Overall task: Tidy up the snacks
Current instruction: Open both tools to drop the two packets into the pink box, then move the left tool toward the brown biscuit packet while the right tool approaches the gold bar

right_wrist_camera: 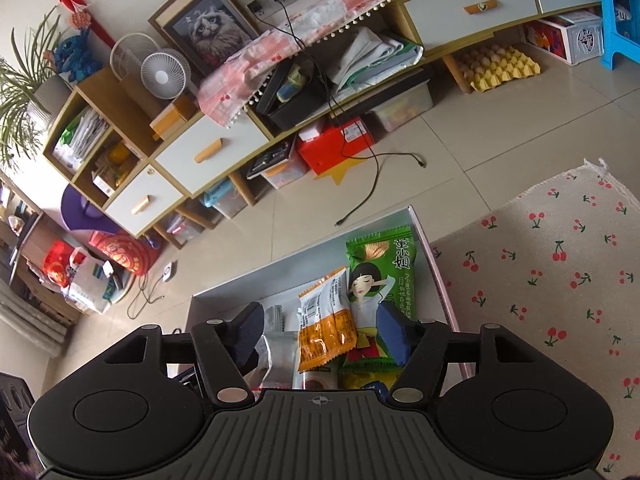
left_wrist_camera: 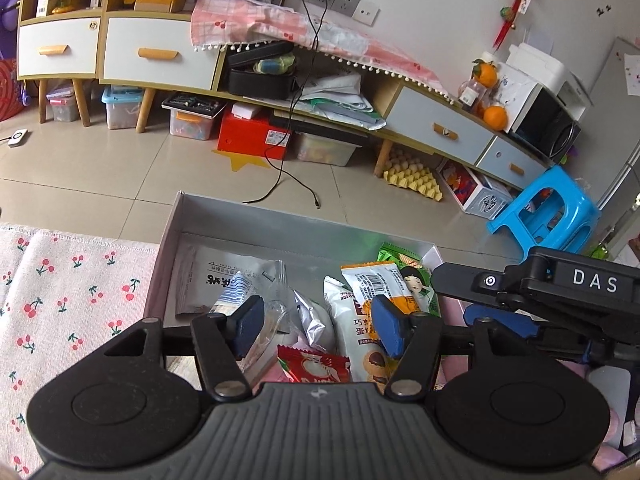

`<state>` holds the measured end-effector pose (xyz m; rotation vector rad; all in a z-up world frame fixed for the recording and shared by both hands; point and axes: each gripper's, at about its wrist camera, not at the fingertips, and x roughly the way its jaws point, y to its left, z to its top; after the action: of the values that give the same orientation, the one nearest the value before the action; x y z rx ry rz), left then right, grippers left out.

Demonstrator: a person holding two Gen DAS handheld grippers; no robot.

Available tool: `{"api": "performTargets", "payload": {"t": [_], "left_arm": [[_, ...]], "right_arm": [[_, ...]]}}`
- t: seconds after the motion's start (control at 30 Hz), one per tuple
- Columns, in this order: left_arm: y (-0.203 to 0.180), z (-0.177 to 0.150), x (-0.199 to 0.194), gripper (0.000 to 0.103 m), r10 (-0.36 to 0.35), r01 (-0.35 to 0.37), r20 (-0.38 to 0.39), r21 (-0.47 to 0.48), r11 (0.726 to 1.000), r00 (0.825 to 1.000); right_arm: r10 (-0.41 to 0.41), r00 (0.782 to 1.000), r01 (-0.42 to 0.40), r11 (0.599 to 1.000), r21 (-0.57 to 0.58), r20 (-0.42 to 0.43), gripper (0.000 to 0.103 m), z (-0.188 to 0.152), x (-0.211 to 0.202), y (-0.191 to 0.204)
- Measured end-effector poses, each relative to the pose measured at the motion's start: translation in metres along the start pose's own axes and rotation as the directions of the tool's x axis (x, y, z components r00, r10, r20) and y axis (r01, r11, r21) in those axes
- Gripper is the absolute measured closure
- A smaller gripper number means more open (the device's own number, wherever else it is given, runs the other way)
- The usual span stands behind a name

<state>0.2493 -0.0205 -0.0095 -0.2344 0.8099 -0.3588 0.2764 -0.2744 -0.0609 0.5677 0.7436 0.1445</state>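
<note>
The left gripper (left_wrist_camera: 318, 326) has its jaws about half open with nothing pinched between the blue pads; under the gap lie a silver foil pack (left_wrist_camera: 314, 320) and a white biscuit packet (left_wrist_camera: 360, 336), with a red wrapper (left_wrist_camera: 312, 366) nearer the camera. The right gripper (right_wrist_camera: 320, 332) also has its jaws parted about halfway and grips nothing; an orange and white snack bag (right_wrist_camera: 326, 320) lies between the pads without being pressed, and a green crisp bag with a cartoon girl (right_wrist_camera: 380, 276) lies just beside it, partly behind the right-hand pad. All these snacks lie loose in a shallow grey box (left_wrist_camera: 248, 220), with a clear flat sachet (left_wrist_camera: 224, 276) towards its left end as the left wrist camera shows it. In that same view the right gripper's black body comes in from the right edge above the box's right end. The box rests on a desk covered by a cherry-print cloth (left_wrist_camera: 68, 292), which shows on both sides of it across the two views. Beyond is a tiled floor (left_wrist_camera: 120, 168) with a loose black cable (left_wrist_camera: 296, 188), a long low cabinet (left_wrist_camera: 156, 52) with white drawers, and a blue plastic stool (left_wrist_camera: 548, 208).
</note>
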Motion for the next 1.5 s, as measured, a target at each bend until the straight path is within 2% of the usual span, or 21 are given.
{"api": "performTargets", "payload": {"t": [0.13,0.37,0.47,0.73,0.9,1.0,1.23,1.27,1.5], "left_arm": [[-0.003,-0.005,-0.013,0.044,0.004,-0.004,-0.009,-0.004,1.0,1.0],[-0.011,-0.019,-0.044,0.038,0.037,-0.036,-0.021,0.043,0.998,0.999],[-0.012,-0.028,-0.057,0.034,0.045,-0.043,-0.023,0.056,0.997,0.999],[-0.014,-0.048,-0.081,0.025,0.063,-0.061,-0.032,0.065,0.996,0.998],[-0.01,-0.062,-0.094,0.018,0.072,-0.069,-0.04,0.067,0.995,0.997],[-0.004,-0.072,-0.099,0.016,0.075,-0.072,-0.058,0.056,0.996,0.995],[0.011,-0.087,-0.109,0.009,0.084,-0.082,-0.079,0.023,0.996,0.993],[0.012,-0.089,-0.11,0.008,0.086,-0.084,-0.079,0.027,0.996,0.993],[0.013,-0.108,-0.116,0.004,0.106,-0.099,-0.078,0.096,0.991,0.991]], "right_arm": [[-0.02,1.0,0.02,1.0,-0.022,-0.012,0.037,-0.009,-0.015,0.002],[-0.047,0.999,0.045,0.993,-0.109,-0.016,0.035,-0.031,-0.049,0.013],[-0.047,0.999,0.044,0.989,-0.142,-0.016,0.032,-0.041,-0.063,0.018],[-0.031,0.998,0.022,0.986,-0.164,-0.051,0.031,-0.071,-0.09,0.024],[-0.025,0.997,0.012,0.985,-0.17,-0.077,0.031,-0.09,-0.101,0.025],[-0.029,0.996,0.013,0.985,-0.175,-0.088,0.026,-0.1,-0.105,0.025],[-0.037,0.994,0.018,0.981,-0.192,-0.099,0.024,-0.118,-0.113,0.026],[-0.042,0.994,0.022,0.98,-0.199,-0.099,0.021,-0.121,-0.114,0.026],[-0.049,0.992,0.016,0.962,-0.271,-0.117,0.021,-0.148,-0.111,0.024]]}}
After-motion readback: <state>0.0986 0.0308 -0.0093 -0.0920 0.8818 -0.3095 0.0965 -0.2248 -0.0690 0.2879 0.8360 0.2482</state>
